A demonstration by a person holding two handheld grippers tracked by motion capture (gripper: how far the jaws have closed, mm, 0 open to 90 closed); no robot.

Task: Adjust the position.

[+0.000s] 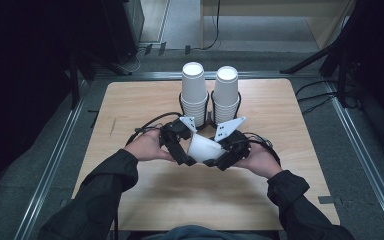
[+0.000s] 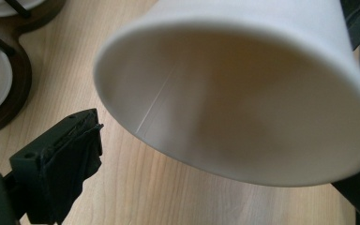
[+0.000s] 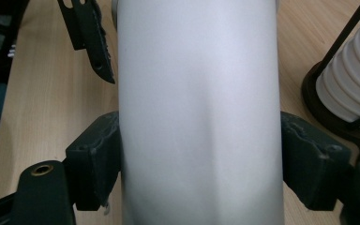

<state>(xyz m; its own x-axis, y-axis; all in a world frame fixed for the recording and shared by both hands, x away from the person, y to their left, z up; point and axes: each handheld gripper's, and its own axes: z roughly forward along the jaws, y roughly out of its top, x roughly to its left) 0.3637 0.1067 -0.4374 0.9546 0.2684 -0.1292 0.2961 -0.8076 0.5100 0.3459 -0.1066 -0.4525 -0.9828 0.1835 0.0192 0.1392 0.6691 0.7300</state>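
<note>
Clamping a white paper cup [image 1: 203,147] by its sides above the wooden table [image 1: 145,195], the right gripper [image 1: 219,161] is holding it on its side while the left gripper [image 1: 187,161], jaws spread wide, is hovering at its open rim, two cup stacks [image 1: 194,92] standing behind.

Both forearms are converging inward; left gripper [image 1: 186,150] fingers [image 2: 70,159] are standing open, right gripper [image 1: 219,152] fingers [image 3: 93,164] are clamping.

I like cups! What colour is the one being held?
White cup, best in the right gripper view.
</note>
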